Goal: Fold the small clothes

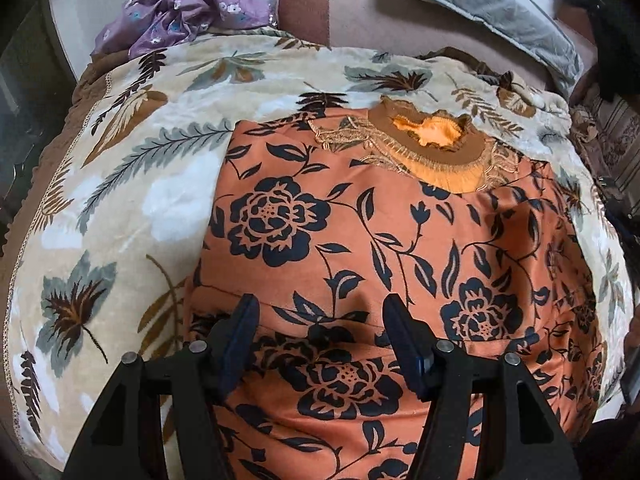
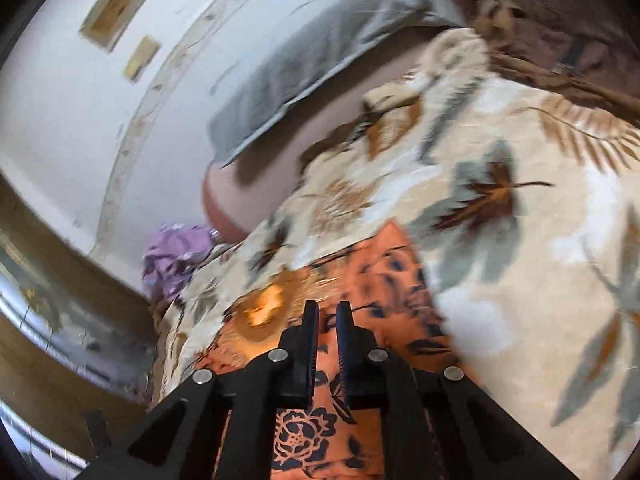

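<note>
Two grippers work over a bed spread with a cream blanket (image 1: 132, 184) printed in grey and brown leaves, the biggest thing in both views. At the far edge, toward twelve o'clock in the left wrist view, lie a brown bolster (image 1: 308, 0) and a grey pillow (image 1: 496, 12) toward one o'clock; a crumpled purple flowered cloth (image 1: 184, 8) sits at eleven o'clock.

On the blanket lies the orange garment (image 1: 380, 240) with black flower print, spread mostly flat. Its long axis runs from six to twelve o'clock in the left wrist view, with the gold-trimmed neckline (image 1: 432, 144) at the far end, pointing toward the pillows, and the lower part near the camera. A fold line crosses the cloth just ahead of the left gripper's fingertips.

In the right wrist view, which is blurred, the same garment (image 2: 372, 280) runs from six o'clock up toward eleven, the neckline (image 2: 264, 308) at about ten o'clock from the fingertips.

The left gripper (image 1: 320, 312) hangs over the lower part of the garment with its jaws well apart and nothing between the pads. The right gripper (image 2: 328, 312) has its jaws drawn nearly together above the orange cloth; whether any fabric is pinched between them cannot be made out.
</note>
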Tool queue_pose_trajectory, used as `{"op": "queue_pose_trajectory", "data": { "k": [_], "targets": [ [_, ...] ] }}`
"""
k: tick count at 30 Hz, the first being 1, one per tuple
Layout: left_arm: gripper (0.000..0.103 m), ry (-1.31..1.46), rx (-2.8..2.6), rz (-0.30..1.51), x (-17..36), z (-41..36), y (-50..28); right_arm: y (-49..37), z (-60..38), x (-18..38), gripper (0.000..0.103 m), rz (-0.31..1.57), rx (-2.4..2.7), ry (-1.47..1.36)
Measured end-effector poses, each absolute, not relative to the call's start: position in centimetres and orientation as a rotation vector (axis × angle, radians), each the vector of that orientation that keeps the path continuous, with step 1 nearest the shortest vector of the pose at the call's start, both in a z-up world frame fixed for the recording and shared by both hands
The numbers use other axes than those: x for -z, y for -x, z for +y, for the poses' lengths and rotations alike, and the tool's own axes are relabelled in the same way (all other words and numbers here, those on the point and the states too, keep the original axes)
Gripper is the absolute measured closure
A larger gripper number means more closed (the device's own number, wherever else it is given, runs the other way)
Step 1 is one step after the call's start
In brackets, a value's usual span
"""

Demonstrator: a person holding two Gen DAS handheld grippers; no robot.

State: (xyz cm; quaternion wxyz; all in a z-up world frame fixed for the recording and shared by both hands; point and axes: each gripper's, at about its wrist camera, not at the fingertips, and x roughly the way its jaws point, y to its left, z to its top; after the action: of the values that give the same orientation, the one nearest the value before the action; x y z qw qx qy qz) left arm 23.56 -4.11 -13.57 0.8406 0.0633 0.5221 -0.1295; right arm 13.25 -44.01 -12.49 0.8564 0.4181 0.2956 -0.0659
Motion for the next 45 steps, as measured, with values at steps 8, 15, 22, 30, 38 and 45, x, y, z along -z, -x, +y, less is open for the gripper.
{"op": "queue_pose_trajectory", "data": {
  "k": [8,15,22,30,38,45],
  "targets": [
    [0.038,-0.136,0.201,1.09,14.4,-3.5,-24.4,-13.9,-44.5,15.2,0.015,0.776,0.099,-0.931],
    [0.038,-0.201,0.135,0.975,15.4,-3.0,-23.4,-14.6,-42.8,16.3,0.035,0.795,-0.024,-0.955],
    [0.037,-0.274,0.114,0.976,16.9,-3.8,-23.3,-15.7,-41.1,19.3,0.048,0.947,0.051,-0.867],
    [0.037,-0.25,0.103,0.982,16.3,-3.6,-23.2,-15.6,-36.9,16.2,0.093,0.866,0.019,-0.582],
    [0.037,-0.252,0.051,0.928,15.3,-3.4,-23.4,-14.5,-40.6,16.5,0.093,0.897,0.15,-0.619],
    [0.037,-0.261,0.023,0.961,15.7,-2.8,-23.6,-14.3,-43.1,16.3,0.084,0.915,0.218,-0.718]
  ]
}}
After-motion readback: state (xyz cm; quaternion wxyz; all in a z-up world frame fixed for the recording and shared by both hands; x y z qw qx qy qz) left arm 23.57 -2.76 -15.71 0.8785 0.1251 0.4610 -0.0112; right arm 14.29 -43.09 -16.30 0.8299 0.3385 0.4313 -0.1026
